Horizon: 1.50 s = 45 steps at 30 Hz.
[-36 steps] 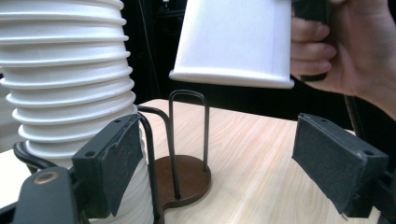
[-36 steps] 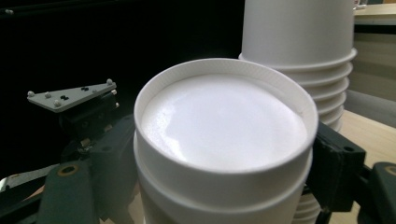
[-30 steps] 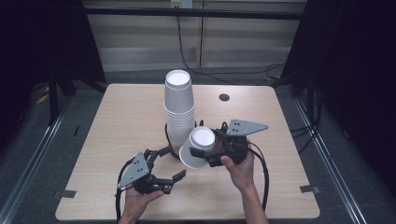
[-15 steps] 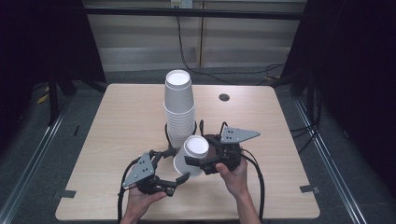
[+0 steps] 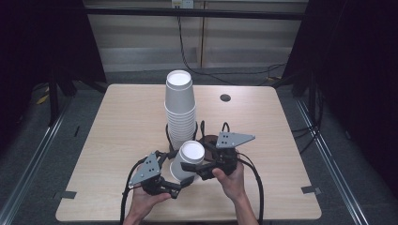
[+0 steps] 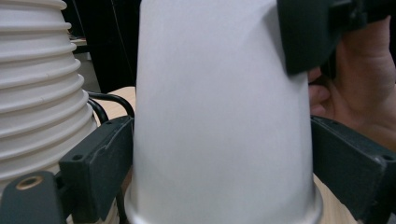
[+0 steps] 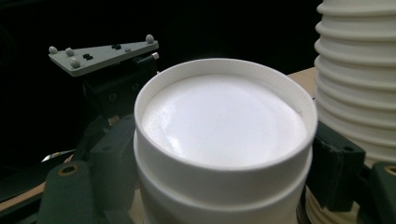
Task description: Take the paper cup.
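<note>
High view: right claw (image 5: 187, 167) pinches an inverted cup (image 5: 187, 161) near its base, steadying it while the left claw (image 5: 182, 185), jaws just spreading, brackets its rim.

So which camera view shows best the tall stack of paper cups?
The high view: the stack of paper cups stands whole on the table, from top to base. The left gripper view shows its ribbed rims at the left edge; the right gripper view shows them at the right.

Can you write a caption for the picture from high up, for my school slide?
Two hand-held grippers meet around an upside-down white paper cup in front of a tall cup stack.
</note>
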### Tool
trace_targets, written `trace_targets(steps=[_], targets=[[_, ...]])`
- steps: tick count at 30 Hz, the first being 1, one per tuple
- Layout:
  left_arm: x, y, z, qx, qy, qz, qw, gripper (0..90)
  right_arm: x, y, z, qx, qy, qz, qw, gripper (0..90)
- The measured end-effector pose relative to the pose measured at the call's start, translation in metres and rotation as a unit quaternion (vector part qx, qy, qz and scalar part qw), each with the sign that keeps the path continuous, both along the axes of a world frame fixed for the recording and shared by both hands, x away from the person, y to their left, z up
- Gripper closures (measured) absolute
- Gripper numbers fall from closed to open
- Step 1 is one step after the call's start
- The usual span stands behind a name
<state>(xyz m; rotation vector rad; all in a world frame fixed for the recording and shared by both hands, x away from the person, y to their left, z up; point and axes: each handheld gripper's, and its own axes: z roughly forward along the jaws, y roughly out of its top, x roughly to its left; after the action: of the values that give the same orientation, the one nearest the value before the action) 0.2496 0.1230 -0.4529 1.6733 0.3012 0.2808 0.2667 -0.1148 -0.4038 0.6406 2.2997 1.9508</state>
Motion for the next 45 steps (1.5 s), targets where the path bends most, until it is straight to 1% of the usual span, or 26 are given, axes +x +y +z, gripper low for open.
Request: trace_targets(steps=[2,5,8,9,11,12,13,14,15,17,19,21,23,26,27,28,29,30,34,35,36,39,42,43,44,45], targets=[[0.001,-0.001,-0.001,-0.001,0.002,-0.006,1.0,9.1,0.0,0.002,-0.002,-0.002,0.001,0.004,1.0,22.5],[0.001,-0.003,-0.001,-0.001,0.0,-0.005,1.0,8.1,-0.001,0.003,-0.005,0.008,0.006,0.006,0.9999,22.5],[0.001,-0.004,-0.002,0.003,0.0,-0.005,1.0,9.2,-0.001,0.004,-0.006,0.007,0.006,0.009,0.9999,22.5],[0.003,-0.005,-0.003,0.004,0.005,-0.01,0.9999,9.3,-0.002,0.005,-0.006,0.007,0.004,0.01,0.9999,22.5],[0.003,-0.006,-0.004,0.006,0.007,-0.011,0.9999,10.0,-0.003,0.004,-0.006,0.006,0.002,0.009,0.9999,22.5],[0.003,-0.006,-0.004,0.006,0.006,-0.013,0.9999,10.8,-0.003,0.003,-0.005,0.01,0.0,0.006,0.9999,22.5],[0.003,-0.006,-0.003,-0.001,0.006,-0.01,0.9999,11.5,-0.001,0.002,-0.003,0.021,0.004,0.008,0.9997,22.5],[0.003,-0.006,-0.003,-0.001,0.006,-0.01,0.9999,11.9,-0.001,0.002,-0.003,0.021,0.004,0.008,0.9997,22.5],[0.003,-0.005,-0.004,0.0,0.009,-0.012,0.9999,12.7,0.0,0.004,-0.001,0.009,0.002,0.009,0.9999,22.4],[0.003,-0.004,-0.003,0.005,0.009,-0.013,0.9999,13.6,0.0,0.005,-0.001,0.004,0.0,0.011,0.9999,22.2],[0.003,-0.004,-0.003,0.008,0.007,-0.012,0.9999,14.6,-0.001,0.005,-0.002,0.005,-0.001,0.011,0.9999,21.8],[0.003,-0.004,-0.003,0.004,0.007,-0.014,0.9999,15.4,-0.001,0.005,-0.002,0.007,0.0,0.01,0.9999,21.5],[0.002,-0.004,-0.003,0.007,0.008,-0.013,0.9999,15.8,-0.001,0.004,-0.004,0.012,0.001,0.012,0.9999,20.6],[0.003,-0.003,-0.004,0.011,0.014,-0.017,0.9997,16.2,-0.002,0.005,-0.005,0.012,-0.002,0.007,0.9999,19.9],[0.004,-0.002,-0.004,0.015,0.016,-0.021,0.9995,16.2,-0.002,0.005,-0.006,0.015,-0.006,0.001,0.9999,16.5],[0.004,-0.002,-0.004,0.015,0.016,-0.021,0.9995,16.2,-0.002,0.005,-0.006,0.015,-0.006,0.001,0.9999,16.5],[0.004,-0.002,-0.004,0.02,0.017,-0.022,0.9994,16.2,-0.002,0.004,-0.006,0.016,-0.007,-0.003,0.9998,13.7],[0.004,-0.002,-0.004,0.024,0.015,-0.023,0.9993,16.2,-0.002,0.004,-0.006,0.017,-0.005,-0.006,0.9998,13.2],[0.004,-0.001,-0.004,0.024,0.018,-0.023,0.9993,16.3,-0.002,0.004,-0.008,0.015,-0.005,-0.005,0.9999,13.0],[0.005,0.001,-0.004,0.033,0.02,-0.026,0.9989,16.3,-0.002,0.004,-0.008,0.015,-0.005,-0.006,0.9999,13.0],[0.005,0.001,-0.004,0.033,0.02,-0.019,0.9991,16.3,-0.003,0.003,-0.009,0.013,-0.006,-0.006,0.9999,13.0],[0.006,0.004,-0.004,0.049,0.027,-0.022,0.9982,16.5,-0.004,0.001,-0.01,0.011,-0.004,-0.01,0.9999,12.8],[0.007,0.006,-0.004,0.056,0.032,-0.019,0.9977,16.5,-0.005,-0.003,-0.012,0.011,-0.004,-0.011,0.9999,12.8],[0.008,0.007,-0.004,0.063,0.035,-0.02,0.9972,16.6,-0.005,-0.005,-0.013,0.01,-0.003,-0.012,0.9999,12.8],[0.008,0.007,-0.004,0.063,0.035,-0.02,0.9972,16.6,-0.005,-0.005,-0.013,0.01,-0.003,-0.012,0.9999,12.8],[0.008,0.007,-0.004,0.072,0.036,-0.02,0.9965,16.6,-0.005,-0.008,-0.014,0.009,0.0,-0.012,0.9999,12.8]])
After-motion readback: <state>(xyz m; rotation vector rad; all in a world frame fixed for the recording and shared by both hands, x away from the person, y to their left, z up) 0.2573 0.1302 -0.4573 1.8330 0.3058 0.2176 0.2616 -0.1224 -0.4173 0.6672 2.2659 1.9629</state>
